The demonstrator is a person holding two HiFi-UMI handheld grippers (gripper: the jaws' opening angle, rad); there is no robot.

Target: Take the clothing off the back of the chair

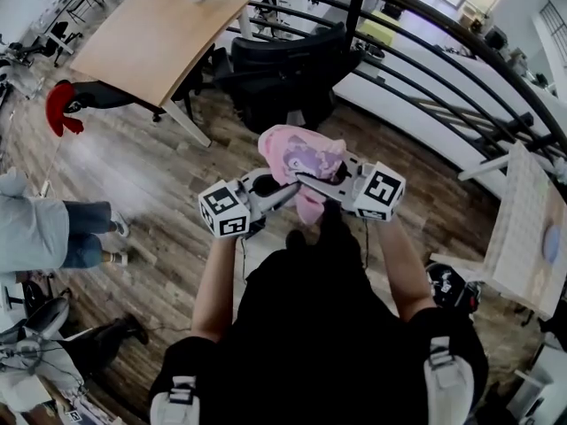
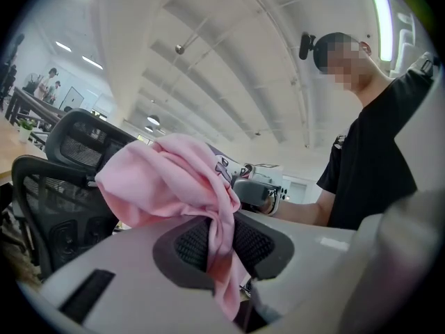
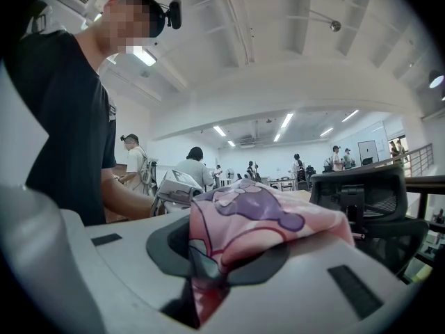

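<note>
A small pink garment with a purple print hangs bunched in the air between my two grippers, in front of my chest. My left gripper is shut on one side of it; in the left gripper view the pink cloth is pinched between the dark pads and trails down. On the other side my right gripper is shut on it, the printed fabric pressed between its pads. The black office chair stands beyond the garment, its back bare.
A wooden table stands at the upper left, a black railing runs along the right, and a pale table is at the right edge. A person in jeans stands at the left. Wood floor lies between.
</note>
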